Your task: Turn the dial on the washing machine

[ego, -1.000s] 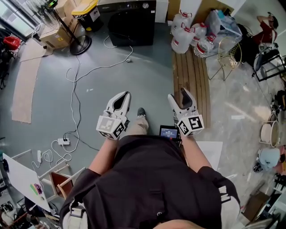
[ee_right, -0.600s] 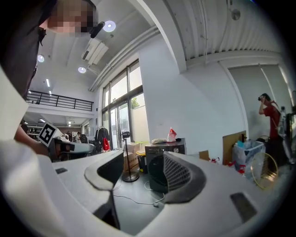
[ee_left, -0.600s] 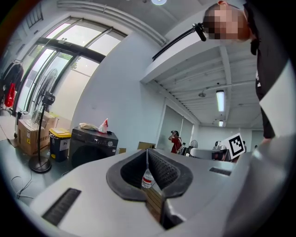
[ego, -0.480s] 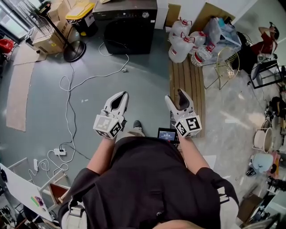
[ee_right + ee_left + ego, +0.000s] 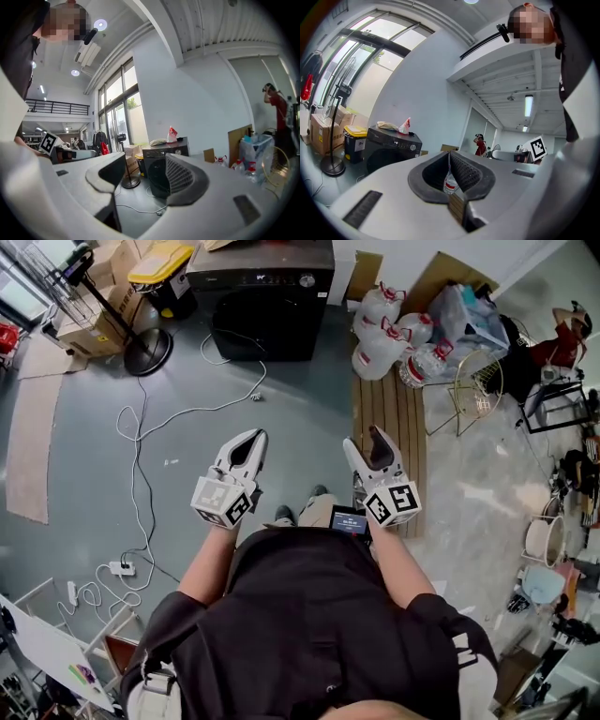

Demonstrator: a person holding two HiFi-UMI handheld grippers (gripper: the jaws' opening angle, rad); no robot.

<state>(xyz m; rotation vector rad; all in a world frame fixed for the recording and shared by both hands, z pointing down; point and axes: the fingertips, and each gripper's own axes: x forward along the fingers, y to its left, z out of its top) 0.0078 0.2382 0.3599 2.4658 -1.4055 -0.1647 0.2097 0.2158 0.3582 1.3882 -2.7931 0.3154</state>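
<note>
"Where was the washing machine?"

"Across the floor, well apart from both grippers. Its dial sat toward the right of the front panel."

"And the grippers?"

"The left gripper had its fingers closed tip to tip on nothing. The right gripper stood spread wide and empty, with the machine framed in the gap."

"Best way in?"

"I'd have walked close, squared the spread right gripper onto the dial, closed evenly on its rim, then rotated about its axis without dragging sideways."
</note>
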